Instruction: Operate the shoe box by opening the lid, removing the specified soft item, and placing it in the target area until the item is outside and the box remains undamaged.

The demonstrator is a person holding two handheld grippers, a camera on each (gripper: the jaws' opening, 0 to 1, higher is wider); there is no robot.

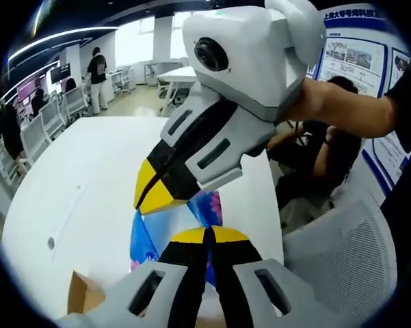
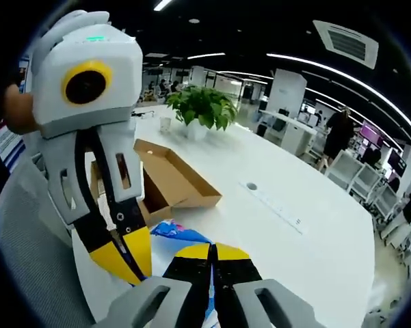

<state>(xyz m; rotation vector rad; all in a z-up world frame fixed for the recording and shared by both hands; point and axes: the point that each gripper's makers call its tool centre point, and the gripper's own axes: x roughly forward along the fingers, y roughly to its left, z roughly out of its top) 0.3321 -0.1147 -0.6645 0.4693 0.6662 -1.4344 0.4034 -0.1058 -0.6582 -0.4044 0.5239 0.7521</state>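
A soft cloth (image 1: 210, 206) printed in blue, pink and white hangs just over the white table (image 1: 89, 184). My left gripper (image 1: 205, 236) has its yellow-tipped jaws pressed together, and a sliver of the cloth shows between them. My right gripper (image 1: 145, 201) reaches in from above, shut on the cloth's upper edge. In the right gripper view my right gripper (image 2: 212, 251) is shut with the cloth (image 2: 181, 232) just beyond it, and my left gripper (image 2: 133, 263) is at its left. The brown shoe box (image 2: 174, 181) lies open behind them, and its corner (image 1: 82, 294) also shows in the left gripper view.
A potted green plant (image 2: 202, 106) and a small cup stand past the box on the table (image 2: 294, 239). A mesh chair (image 1: 342, 253) and a seated person (image 1: 328, 147) are close beside the table's edge. Office chairs and standing people are further off.
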